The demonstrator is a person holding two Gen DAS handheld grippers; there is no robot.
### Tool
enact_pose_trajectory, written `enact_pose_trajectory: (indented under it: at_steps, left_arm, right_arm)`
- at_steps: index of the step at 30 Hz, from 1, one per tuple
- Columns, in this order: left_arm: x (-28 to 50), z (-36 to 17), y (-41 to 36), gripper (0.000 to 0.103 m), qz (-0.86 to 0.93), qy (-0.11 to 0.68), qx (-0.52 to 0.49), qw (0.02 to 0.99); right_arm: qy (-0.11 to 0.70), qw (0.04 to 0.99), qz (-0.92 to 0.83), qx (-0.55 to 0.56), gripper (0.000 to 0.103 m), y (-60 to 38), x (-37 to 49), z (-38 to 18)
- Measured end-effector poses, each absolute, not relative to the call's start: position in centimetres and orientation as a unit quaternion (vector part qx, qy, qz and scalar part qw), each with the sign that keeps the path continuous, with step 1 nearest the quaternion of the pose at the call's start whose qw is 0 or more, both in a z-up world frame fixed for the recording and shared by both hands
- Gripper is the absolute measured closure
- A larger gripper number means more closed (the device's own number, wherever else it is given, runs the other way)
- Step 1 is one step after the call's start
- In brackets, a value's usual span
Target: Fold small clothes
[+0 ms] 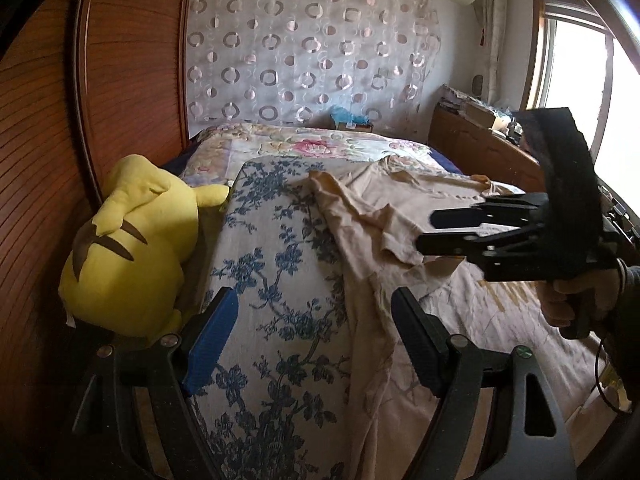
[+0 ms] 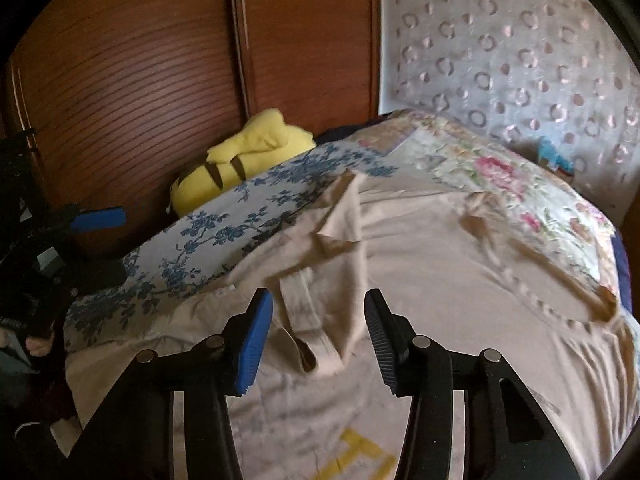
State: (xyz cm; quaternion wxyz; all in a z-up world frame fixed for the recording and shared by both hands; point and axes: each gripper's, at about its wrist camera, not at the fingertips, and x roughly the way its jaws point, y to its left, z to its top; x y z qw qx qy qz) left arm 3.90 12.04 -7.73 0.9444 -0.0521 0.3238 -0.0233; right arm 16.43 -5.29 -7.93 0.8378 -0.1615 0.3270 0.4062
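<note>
Right tongs [image 2: 318, 336] gape over beige shirt [image 2: 440, 264].

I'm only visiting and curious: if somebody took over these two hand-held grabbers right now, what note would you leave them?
Left gripper: open, empty, above the blue-flowered bed cover.
Right gripper: open, nothing pinched, over a folded-in flap of the beige shirt.
The shirt lies spread on the bed, rumpled along its left side. A yellow plush toy sits beside the wardrobe.
Done: nothing clearly finished.
Left: smooth the shirt and fold it.

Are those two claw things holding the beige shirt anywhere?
No. The left gripper and right gripper both hang open above the beige shirt, gripping nothing.
</note>
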Motion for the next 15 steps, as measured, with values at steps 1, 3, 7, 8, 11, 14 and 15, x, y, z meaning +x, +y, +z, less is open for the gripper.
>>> enact_pose_trajectory:
  at_steps: [1, 3, 7, 8, 11, 14, 15]
  left_arm:
    - [3.9, -7.8, 12.0, 0.023, -0.023, 0.325, -0.051, 0.944]
    - [3.9, -7.9, 11.9, 0.023, -0.025, 0.328, -0.049, 0.943]
    - [3.9, -7.9, 12.0, 0.023, -0.026, 0.329, -0.051, 0.943]
    - [3.9, -8.0, 12.0, 0.023, -0.026, 0.329, -0.051, 0.943]
    - [3.9, -8.0, 12.0, 0.023, -0.026, 0.329, -0.051, 0.943]
    - [3.8, -8.0, 12.0, 0.023, -0.025, 0.329, -0.05, 0.943]
    - [3.8, -8.0, 12.0, 0.023, -0.027, 0.329, -0.051, 0.943]
  right_arm:
    - [0.332, 0.834, 0.409, -0.165, 0.054, -4.6, 16.8, -8.0]
    - [0.337, 0.829, 0.411, -0.174, 0.054, -3.9, 17.3, -8.3]
    - [0.345, 0.823, 0.405, -0.199, 0.058, -2.6, 18.5, -9.2]
    - [0.347, 0.823, 0.399, -0.208, 0.062, -2.3, 18.8, -9.6]
    - [0.346, 0.825, 0.391, -0.216, 0.076, -1.9, 19.3, -9.9]
    - [0.341, 0.829, 0.386, -0.216, 0.095, -1.9, 19.4, -9.9]
    - [0.34, 0.83, 0.386, -0.214, 0.096, -1.7, 19.2, -10.0]
